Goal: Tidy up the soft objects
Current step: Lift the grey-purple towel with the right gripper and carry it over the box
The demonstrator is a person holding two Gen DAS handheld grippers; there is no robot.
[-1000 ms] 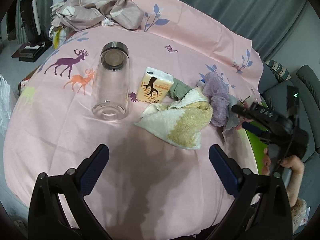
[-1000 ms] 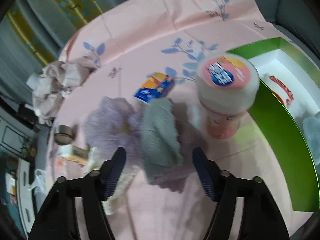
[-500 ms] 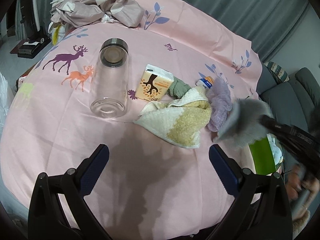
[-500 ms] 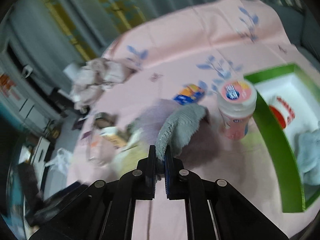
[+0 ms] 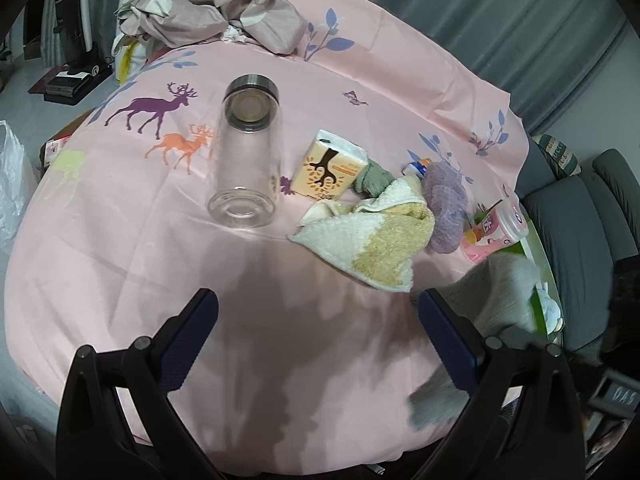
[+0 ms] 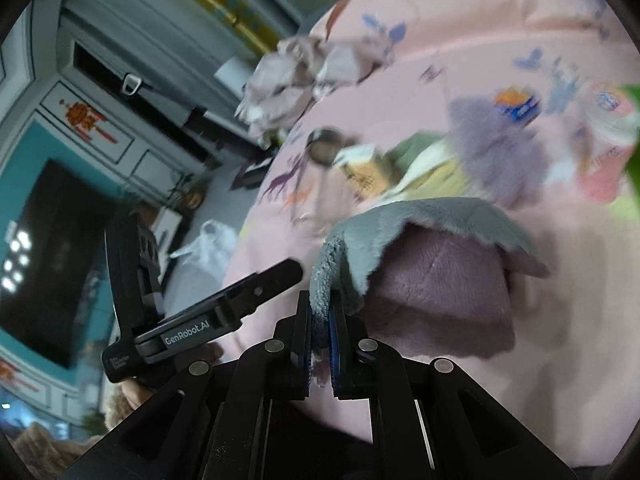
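Grey cloth [image 6: 420, 220] hangs pinched in the right tool [image 6: 320, 320], lifted clear of the pink tabletop [image 5: 280, 340], near the green box [image 5: 534, 308]. Left tool [image 5: 316, 320] hovers wide open, empty, before the yellow-white towel [image 5: 376, 240].

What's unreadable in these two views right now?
- Green box, left wrist view: mostly hidden by the blurred grey cloth; contents unclear.
- Right gripper, right wrist view: shut on the grey cloth, which covers the table behind it.
- Tabletop items, right wrist view: motion blur; tissue pack print unreadable.
- Left gripper, left wrist view: open, empty; lower body cut off.
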